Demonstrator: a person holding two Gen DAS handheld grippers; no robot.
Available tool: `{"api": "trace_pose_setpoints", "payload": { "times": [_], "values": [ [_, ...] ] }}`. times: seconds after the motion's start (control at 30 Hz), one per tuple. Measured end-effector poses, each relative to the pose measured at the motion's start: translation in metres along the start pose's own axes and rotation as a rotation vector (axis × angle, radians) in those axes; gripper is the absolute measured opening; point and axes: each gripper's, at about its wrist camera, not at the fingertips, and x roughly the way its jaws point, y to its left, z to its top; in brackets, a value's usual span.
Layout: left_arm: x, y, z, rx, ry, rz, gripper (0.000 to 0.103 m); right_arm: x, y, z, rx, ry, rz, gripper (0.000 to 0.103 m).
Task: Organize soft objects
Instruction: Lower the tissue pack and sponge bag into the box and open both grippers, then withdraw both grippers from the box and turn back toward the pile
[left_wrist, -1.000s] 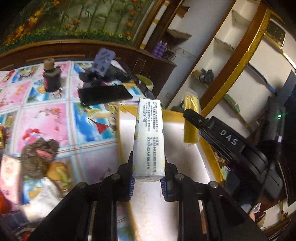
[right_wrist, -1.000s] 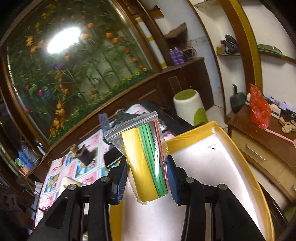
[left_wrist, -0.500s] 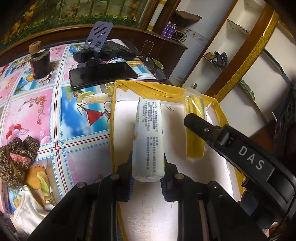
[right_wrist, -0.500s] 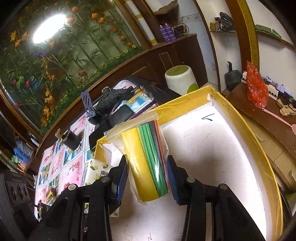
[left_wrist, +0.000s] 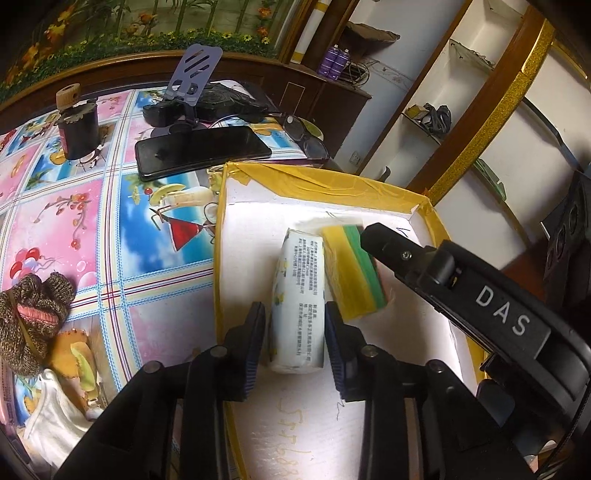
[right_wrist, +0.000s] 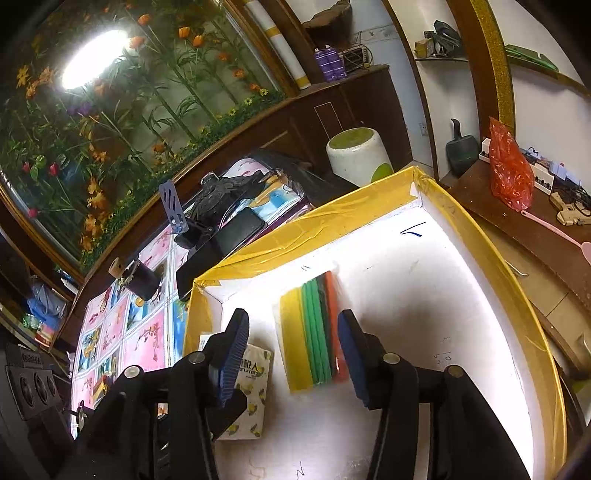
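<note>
Tissue pack (left_wrist: 298, 302) lies flat on the white floor of the yellow-rimmed box (left_wrist: 325, 177), between the spread fingers of the left hand-held gripper (left_wrist: 293, 332), which is open with a gap on the left side. Just right of it lies the bagged stack of coloured foam sheets (right_wrist: 314, 332), ahead of the open right hand-held gripper (right_wrist: 291, 354), untouched. "DAS" marks the right tool's body. White floor lies bare to the right.

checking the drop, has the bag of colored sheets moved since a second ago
Yes. The bag of colored sheets went down from between the right gripper's fingers onto the box floor.
</note>
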Motion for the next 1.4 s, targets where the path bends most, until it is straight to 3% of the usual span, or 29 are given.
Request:
{"api": "trace_pose_setpoints", "payload": {
  "times": [0.17,0.37,0.5,0.63,0.77,0.87,1.07,1.4],
  "values": [
    [-0.003,-0.003,-0.001,0.006,-0.005,0.000,0.035,-0.003,-0.001,0.001,0.006,-0.009,0.004,0.059],
    [-0.015,-0.008,0.000,0.017,-0.036,-0.025,0.047,-0.012,-0.001,0.003,0.008,-0.052,-0.004,0.060],
    [-0.013,-0.018,-0.004,0.047,-0.003,-0.108,0.049,-0.019,-0.007,0.005,0.036,-0.079,-0.002,0.060],
    [-0.010,-0.025,-0.008,0.058,0.042,-0.219,0.049,-0.037,-0.019,0.008,0.092,-0.173,-0.053,0.060],
    [-0.018,-0.026,-0.008,0.066,0.004,-0.231,0.049,-0.049,-0.024,0.009,0.114,-0.224,-0.061,0.066],
    [-0.019,-0.026,-0.007,0.054,-0.007,-0.253,0.056,-0.050,-0.027,0.010,0.127,-0.221,-0.050,0.066],
    [-0.027,-0.031,0.000,0.022,-0.025,-0.355,0.056,-0.061,-0.036,0.010,0.178,-0.271,-0.064,0.066],
    [-0.012,-0.033,0.002,0.036,-0.009,-0.280,0.056,-0.064,-0.038,0.011,0.192,-0.277,-0.070,0.066]
  ]
}}
